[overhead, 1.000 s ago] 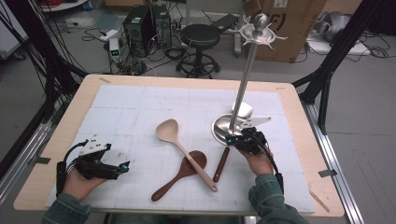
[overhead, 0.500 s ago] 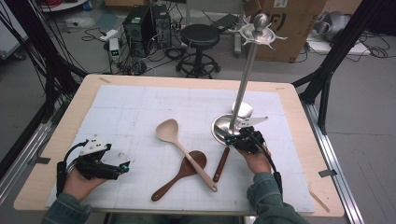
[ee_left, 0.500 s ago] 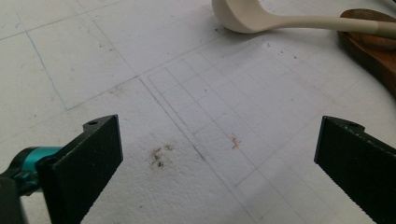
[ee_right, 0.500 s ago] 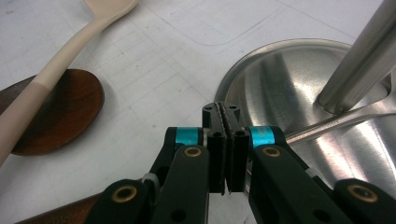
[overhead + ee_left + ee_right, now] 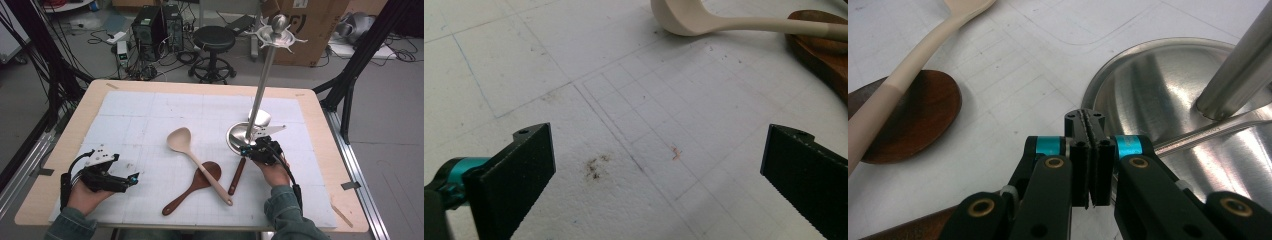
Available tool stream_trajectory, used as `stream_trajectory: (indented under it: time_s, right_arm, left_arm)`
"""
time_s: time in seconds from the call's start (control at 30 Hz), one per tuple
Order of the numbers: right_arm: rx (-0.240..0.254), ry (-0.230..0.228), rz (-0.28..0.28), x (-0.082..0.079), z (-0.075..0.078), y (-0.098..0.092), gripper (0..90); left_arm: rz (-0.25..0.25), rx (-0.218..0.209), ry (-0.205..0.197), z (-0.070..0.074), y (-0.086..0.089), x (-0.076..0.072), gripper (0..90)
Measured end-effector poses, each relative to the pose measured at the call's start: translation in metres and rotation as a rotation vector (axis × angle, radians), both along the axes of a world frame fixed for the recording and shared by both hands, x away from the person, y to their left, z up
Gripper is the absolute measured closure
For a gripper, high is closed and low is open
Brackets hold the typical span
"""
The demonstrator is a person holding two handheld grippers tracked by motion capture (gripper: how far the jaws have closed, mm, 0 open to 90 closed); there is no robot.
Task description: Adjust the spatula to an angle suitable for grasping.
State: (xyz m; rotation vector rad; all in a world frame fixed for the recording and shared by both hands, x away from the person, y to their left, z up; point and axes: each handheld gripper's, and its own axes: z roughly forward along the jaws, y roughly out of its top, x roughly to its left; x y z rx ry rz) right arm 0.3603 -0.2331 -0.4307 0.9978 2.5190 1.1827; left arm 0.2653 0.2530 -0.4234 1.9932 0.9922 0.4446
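White gridded mat unchanged, left tongs (image 5: 134,178) still wide, right tongs (image 5: 246,150) still closed, empty

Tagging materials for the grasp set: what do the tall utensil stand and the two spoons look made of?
Tall utensil stand with round base: looks like polished steel, mirror reflections in the dish.
Dark brown spoon: seemingly wood with a smooth satin sheen.
Cream spoon: matte, uniform colour with no grain; plastic or silicone, can't tell which.

A light wooden table (image 5: 320,107) carries a white gridded sheet (image 5: 150,117). On the sheet lie a cream plastic spoon (image 5: 192,155), crossing a dark brown wooden spoon (image 5: 192,187), and a polished steel utensil stand (image 5: 260,95), its round base beside a brown wooden handle (image 5: 237,176).
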Motion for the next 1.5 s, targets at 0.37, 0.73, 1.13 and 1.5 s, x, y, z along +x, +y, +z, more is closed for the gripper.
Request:
stream_trajectory:
  time_s: [0.37, 0.73, 1.13, 1.5]
  right_arm:
    - [-0.009, 0.003, -0.003, 0.0000, -0.0003, -0.0003, 89.4]
    - [-0.015, 0.002, -0.008, 0.0012, -0.0017, -0.0015, 89.5]
    - [-0.025, 0.009, -0.016, 0.0008, -0.0018, -0.0030, 89.5]
    - [-0.039, 0.019, -0.018, 0.0004, -0.0026, -0.0049, 89.4]
  left_arm:
    - [0.000, 0.000, -0.001, 0.0001, 0.0004, 0.0000, 1.6]
    - [-0.002, 0.003, -0.002, 0.0002, 0.0005, -0.0001, 1.6]
    - [-0.003, 0.002, -0.001, 0.0004, 0.0010, -0.0003, 1.6]
    - [-0.002, 0.000, 0.000, 0.0001, 0.0008, -0.0003, 1.6]
